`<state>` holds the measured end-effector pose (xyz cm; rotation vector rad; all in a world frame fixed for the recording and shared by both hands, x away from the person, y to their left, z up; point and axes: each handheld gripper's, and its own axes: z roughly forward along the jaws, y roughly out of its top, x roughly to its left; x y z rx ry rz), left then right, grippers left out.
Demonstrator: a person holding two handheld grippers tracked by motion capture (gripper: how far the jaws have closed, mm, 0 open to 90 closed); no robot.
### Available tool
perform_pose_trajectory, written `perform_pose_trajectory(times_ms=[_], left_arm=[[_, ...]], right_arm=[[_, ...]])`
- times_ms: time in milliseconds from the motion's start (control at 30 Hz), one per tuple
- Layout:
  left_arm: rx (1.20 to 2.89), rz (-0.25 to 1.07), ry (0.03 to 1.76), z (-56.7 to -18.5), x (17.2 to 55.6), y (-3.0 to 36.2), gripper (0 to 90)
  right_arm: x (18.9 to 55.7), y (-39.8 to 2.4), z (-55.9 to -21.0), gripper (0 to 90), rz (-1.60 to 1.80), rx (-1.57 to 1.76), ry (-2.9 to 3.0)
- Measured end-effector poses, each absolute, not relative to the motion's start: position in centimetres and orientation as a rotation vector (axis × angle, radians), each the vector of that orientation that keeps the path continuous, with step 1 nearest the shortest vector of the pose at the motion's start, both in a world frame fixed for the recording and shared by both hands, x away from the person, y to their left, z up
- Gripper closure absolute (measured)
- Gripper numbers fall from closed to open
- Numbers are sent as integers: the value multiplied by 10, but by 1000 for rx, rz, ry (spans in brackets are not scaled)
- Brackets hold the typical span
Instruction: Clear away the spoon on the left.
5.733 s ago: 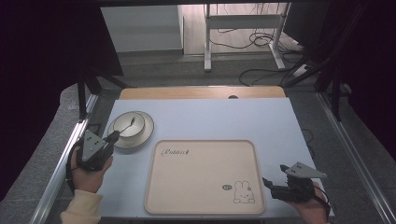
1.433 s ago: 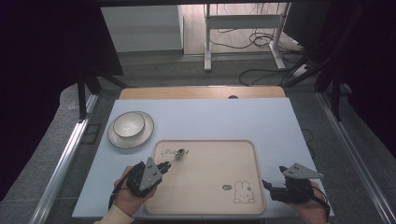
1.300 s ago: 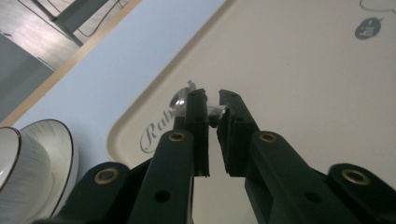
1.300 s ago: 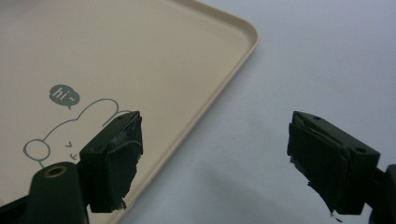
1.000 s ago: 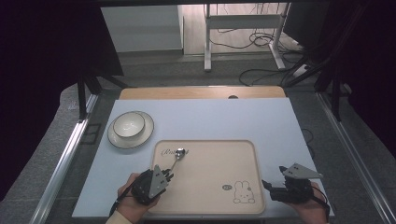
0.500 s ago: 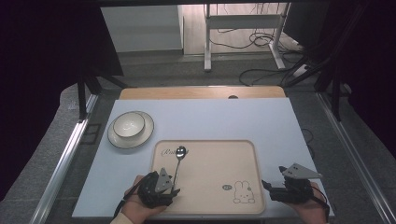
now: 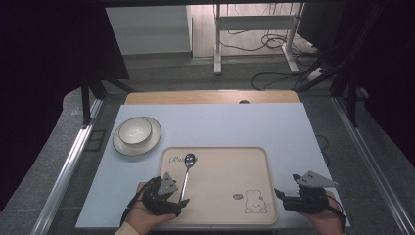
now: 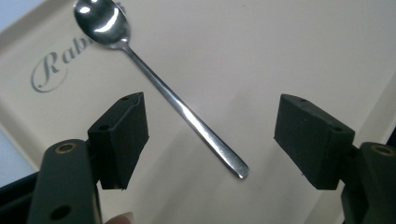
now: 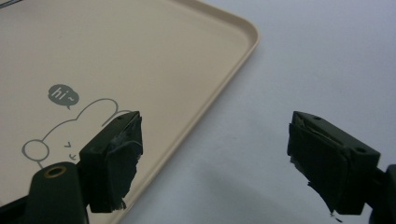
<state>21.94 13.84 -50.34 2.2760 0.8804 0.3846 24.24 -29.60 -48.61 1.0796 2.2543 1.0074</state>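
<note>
The left tool (image 7: 177, 201) sits at the near left edge of the tray (image 7: 244, 161), its jaws having just been opening and now spread wide, gripping nothing; the spoon (image 7: 186, 174) lies loose on the tray between and ahead of them, handle end toward the tool, bowl farther off beside grey script that starts "Rab". The left gripper view shows clear gaps between the spoon's handle (image 8: 187, 114) and each pad. The right tool (image 7: 281, 198) rests on the counter (image 7: 220, 127) just past the tray's near right corner, jaws wide and empty; its own view reads "hi~" above a drawn rabbit (image 9: 70, 126). Beyond the left tool, off the tray, a bowl (image 7: 135, 131) sits on a plate (image 7: 149, 144); open counter lies beyond the tray.
</note>
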Motion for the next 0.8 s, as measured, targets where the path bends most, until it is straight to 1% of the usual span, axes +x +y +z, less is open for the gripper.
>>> perform_pose_trajectory(times_ms=[100,300,600,800], left_arm=[[2250,399,886,-500,220,140,260],[2189,480,883,-492,224,150,263],[2175,516,893,-491,229,156,268],[2188,574,883,-490,225,163,272]], right_arm=[[243,-297,-486,181,1013,1081,2250],[245,-299,-487,181,1035,1096,2240],[239,-302,-488,181,1032,1076,2256],[237,-301,-486,181,1017,1066,2252]])
